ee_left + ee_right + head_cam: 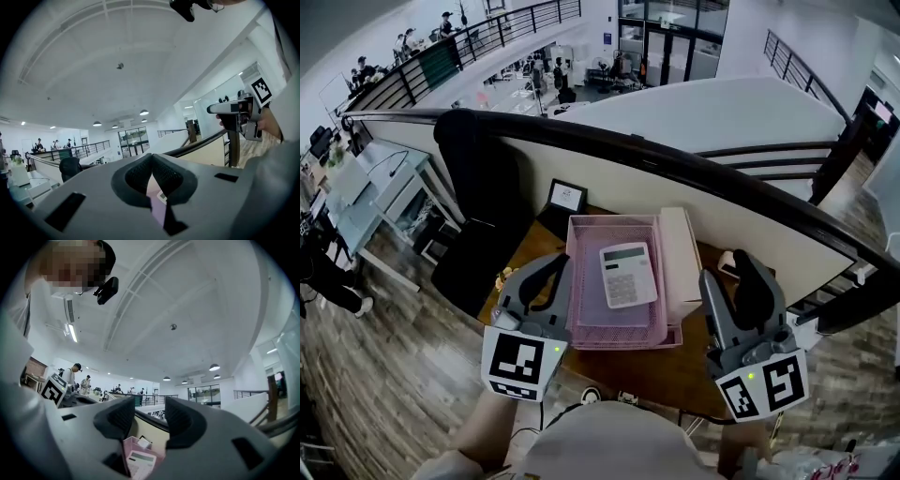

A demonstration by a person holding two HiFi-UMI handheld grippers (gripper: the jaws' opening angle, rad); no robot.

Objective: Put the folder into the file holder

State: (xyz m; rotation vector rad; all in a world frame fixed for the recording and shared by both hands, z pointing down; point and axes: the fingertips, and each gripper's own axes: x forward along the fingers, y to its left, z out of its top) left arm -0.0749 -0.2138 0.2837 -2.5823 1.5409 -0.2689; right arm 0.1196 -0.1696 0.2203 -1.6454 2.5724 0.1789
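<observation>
Nothing is reading clearly here: the calculator (628,274) keys and display are showing too small to make out (just pale blurs), and the framed card (566,197) on the counter (647,370) is looking blank.

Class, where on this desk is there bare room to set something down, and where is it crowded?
Free: the desk strip in front of the pink tray, between left gripper and right gripper; a smaller patch left of the tray. Crowded: the middle, where tray, calculator and white box sit together.
</observation>
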